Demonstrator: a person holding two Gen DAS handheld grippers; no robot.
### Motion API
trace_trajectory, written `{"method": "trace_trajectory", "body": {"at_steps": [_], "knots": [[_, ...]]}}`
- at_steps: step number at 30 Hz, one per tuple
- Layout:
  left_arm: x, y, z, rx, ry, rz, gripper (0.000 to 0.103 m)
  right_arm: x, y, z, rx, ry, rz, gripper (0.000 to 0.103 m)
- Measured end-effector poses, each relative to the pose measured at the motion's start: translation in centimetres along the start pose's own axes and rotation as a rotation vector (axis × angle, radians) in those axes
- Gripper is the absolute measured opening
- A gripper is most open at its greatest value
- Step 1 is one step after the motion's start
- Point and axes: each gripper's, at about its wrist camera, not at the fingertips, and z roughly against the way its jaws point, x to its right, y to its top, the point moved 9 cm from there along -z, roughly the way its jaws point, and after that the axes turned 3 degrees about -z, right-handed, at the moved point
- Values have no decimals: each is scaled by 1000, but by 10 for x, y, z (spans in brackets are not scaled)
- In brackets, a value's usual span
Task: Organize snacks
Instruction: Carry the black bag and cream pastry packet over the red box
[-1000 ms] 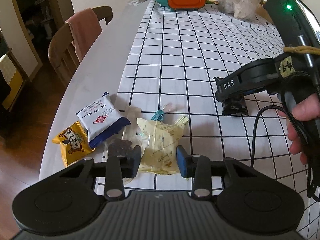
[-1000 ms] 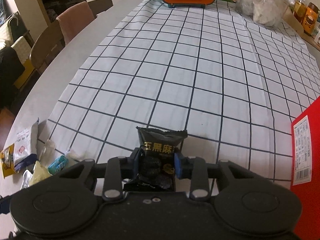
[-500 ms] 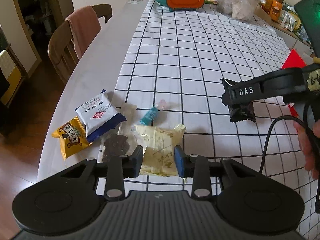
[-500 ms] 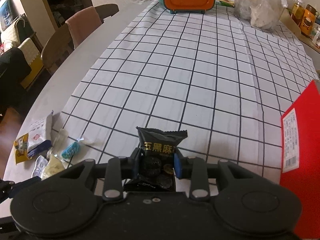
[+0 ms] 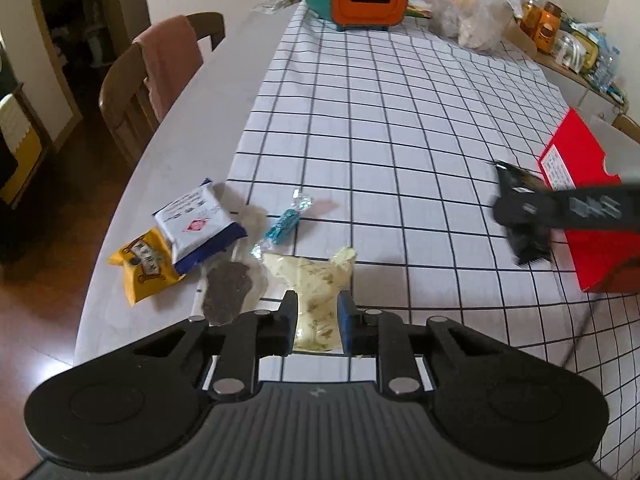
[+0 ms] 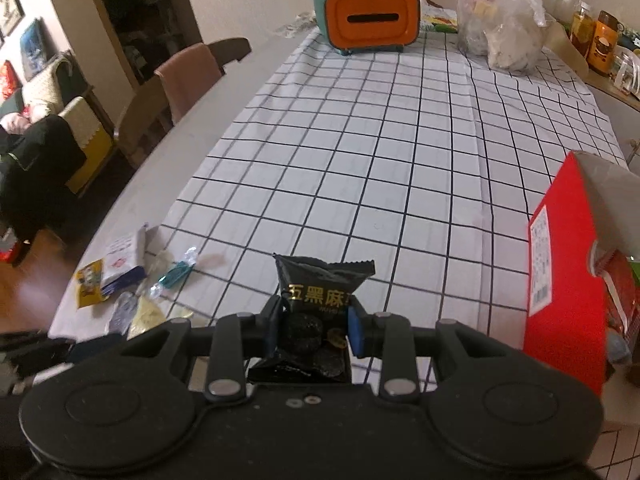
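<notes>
My left gripper (image 5: 317, 322) is shut on a pale yellow snack packet (image 5: 316, 296) at the table's near left. Beside it lie a dark cookie in clear wrap (image 5: 226, 292), a teal candy (image 5: 283, 229), a white-and-blue packet (image 5: 196, 224) and a yellow packet (image 5: 145, 270). My right gripper (image 6: 315, 330) is shut on a black snack packet (image 6: 320, 296) and holds it above the checked cloth, left of a red box (image 6: 560, 280). In the left wrist view the black packet (image 5: 524, 216) hangs in front of the red box (image 5: 588, 216).
An orange-and-teal tissue box (image 6: 370, 20) stands at the far end. A clear plastic bag (image 6: 500, 28) of food lies far right, with jars (image 6: 600, 36) on a side counter. Chairs (image 5: 156, 80) stand along the table's left edge. The snack pile also shows in the right wrist view (image 6: 132, 280).
My left gripper has closed on the pale yellow packet. My right gripper has carried the black packet rightward, up to the red box.
</notes>
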Motion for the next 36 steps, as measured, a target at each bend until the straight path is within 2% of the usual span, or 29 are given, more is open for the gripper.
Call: {"method": "trace_trajectory", "body": {"at_steps": [5,9,10,13,14,21,30,33,36], "knots": [[-14,0,1,-23,-42,46,21,5,-16,25,10,57,-18,32],[-16,1,1,-31,-31,30,25,11,-25,41,24,93,-54,32],[-15,1,1,-31,-31,25,32,12,-27,44,28,100,-61,32],[-11,2,-1,-31,-26,10,66,17,-35,54,42,108,-78,32],[-9,2,-3,-33,-19,4,68,19,-37,57,47,110,-84,32],[4,4,-27,-67,42,-66,68,37,-61,69,56,121,-170,32],[15,5,-40,-84,60,-103,67,57,-86,72,45,102,-263,32],[18,5,-42,-84,60,-113,59,59,-88,73,48,96,-273,32],[20,4,-42,-86,74,-124,45,61,-89,74,52,95,-283,32]]}}
